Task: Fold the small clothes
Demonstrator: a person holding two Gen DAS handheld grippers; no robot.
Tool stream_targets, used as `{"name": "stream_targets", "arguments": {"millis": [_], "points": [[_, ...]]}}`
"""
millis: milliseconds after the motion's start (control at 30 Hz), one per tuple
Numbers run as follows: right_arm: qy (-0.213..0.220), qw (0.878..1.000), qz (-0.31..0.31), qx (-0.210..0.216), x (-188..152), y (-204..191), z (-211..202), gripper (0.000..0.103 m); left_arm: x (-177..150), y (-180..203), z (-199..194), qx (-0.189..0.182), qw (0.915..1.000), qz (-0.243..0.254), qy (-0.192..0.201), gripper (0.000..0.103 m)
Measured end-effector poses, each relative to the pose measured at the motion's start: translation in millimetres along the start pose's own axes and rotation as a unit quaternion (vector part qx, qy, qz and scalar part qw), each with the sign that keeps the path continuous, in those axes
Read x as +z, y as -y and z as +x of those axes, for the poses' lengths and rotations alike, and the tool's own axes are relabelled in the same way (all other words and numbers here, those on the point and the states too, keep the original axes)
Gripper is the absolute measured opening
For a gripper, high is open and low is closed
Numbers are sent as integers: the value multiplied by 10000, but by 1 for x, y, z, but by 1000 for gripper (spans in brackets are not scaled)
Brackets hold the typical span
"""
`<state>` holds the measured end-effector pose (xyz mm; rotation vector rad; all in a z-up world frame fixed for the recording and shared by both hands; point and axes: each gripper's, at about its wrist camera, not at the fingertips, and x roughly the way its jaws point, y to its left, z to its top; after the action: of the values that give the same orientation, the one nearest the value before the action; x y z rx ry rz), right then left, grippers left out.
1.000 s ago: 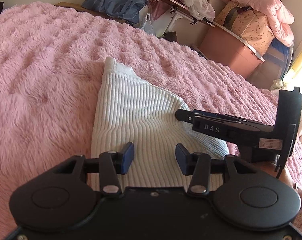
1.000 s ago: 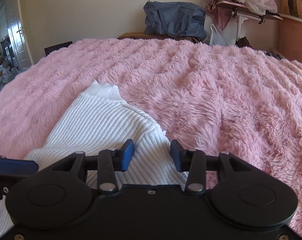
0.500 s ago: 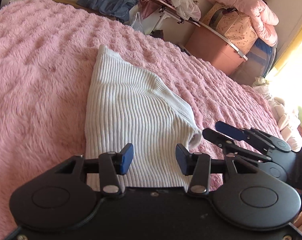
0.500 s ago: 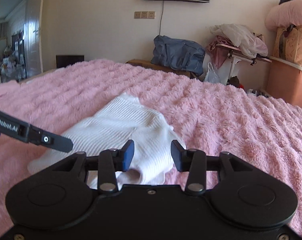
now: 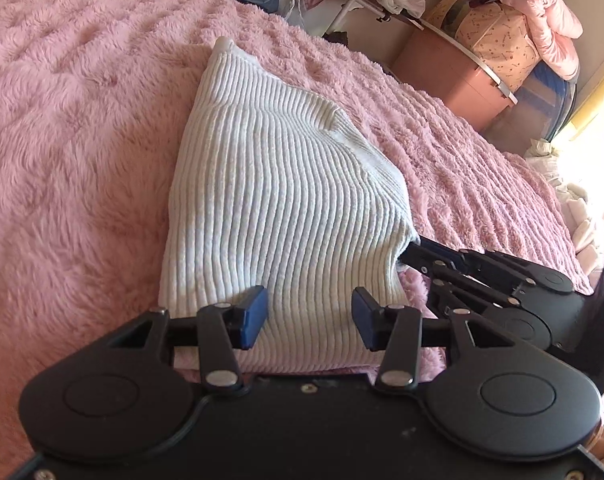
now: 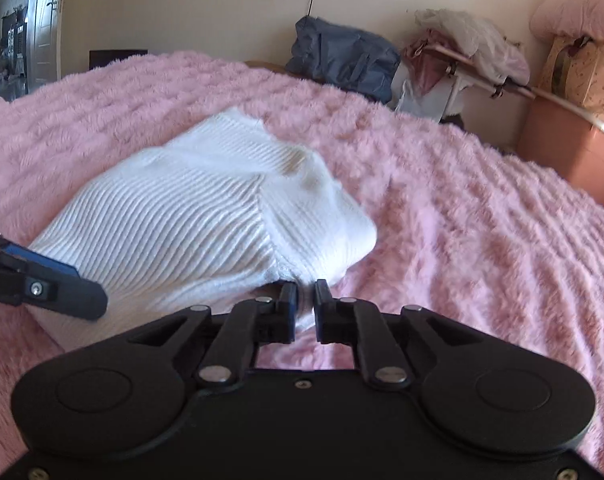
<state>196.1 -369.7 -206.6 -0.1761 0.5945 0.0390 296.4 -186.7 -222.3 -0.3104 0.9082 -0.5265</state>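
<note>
A white ribbed knit sweater (image 5: 278,200) lies partly folded on the pink fluffy blanket (image 5: 70,128). My left gripper (image 5: 308,318) is open, its blue pads over the sweater's near hem, not gripping. My right gripper (image 6: 304,300) is shut on the sweater's (image 6: 190,216) near right corner, and the cloth bunches up from its pads. In the left wrist view the right gripper (image 5: 412,254) shows at the sweater's right corner. In the right wrist view one left finger (image 6: 62,296) lies at the sweater's left edge.
Beyond the bed's far edge stand a dark blue bag (image 6: 342,60), a rack with piled clothes (image 6: 462,56), a pink storage box (image 5: 454,80) and a pink quilt bundle (image 5: 518,20). A doorway (image 6: 22,40) is at the far left.
My right gripper has closed on the sweater's right corner, which was free half a second ago. The left gripper stays open and has come slightly closer over the hem.
</note>
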Motion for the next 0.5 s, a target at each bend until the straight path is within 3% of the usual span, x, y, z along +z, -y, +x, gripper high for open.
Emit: {"name": "stream_targets", "arguments": {"millis": [100,167,200,300,500], "points": [[274,9977,580,219,-3,10,-31,10,1,-1,-6,-54,9999,-54,67,49],[460,9889,1260,644,-9,20,-54,24,1,-3,-12,-111,9997,-178,119,49],[615,9824,1462,986,-13,22,-66,25,0,-3,-15,-104,9996,-215,133,49],[751,9787,1340,1360,-19,10,-84,25,-3,-4,-22,-79,9995,-259,169,49],[257,9755,1259,1786,-30,-9,-66,25,-8,-2,-32,85,9996,-140,225,50]]}}
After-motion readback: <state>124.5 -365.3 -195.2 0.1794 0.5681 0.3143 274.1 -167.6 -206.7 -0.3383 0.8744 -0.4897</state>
